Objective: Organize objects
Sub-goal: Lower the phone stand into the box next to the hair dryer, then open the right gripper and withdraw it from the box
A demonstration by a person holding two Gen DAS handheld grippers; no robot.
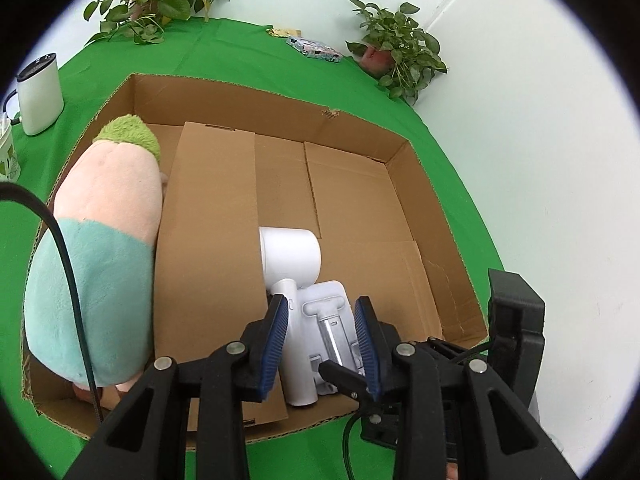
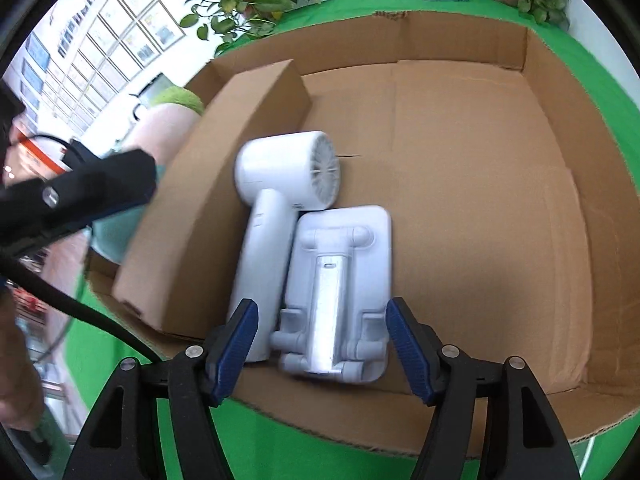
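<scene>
1. Left wrist view: blue-padded left gripper held wide, hovering over my white folding stand beside the white hair dryer, inside the shallow brown cardboard box.
2. Right wrist view: blue-padded right gripper spread wide around the stand, gripping nothing; dryer touches its left side.

Both wrist views look steeply down, close, into the cardboard box, sharing the hair dryer.

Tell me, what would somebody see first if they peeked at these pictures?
Probably the big cardboard box on the green cloth. Inside it, a white hair dryer lies beside a white folding stand, near the front wall. A big plush toy with a green top fills the box's left side.
</scene>
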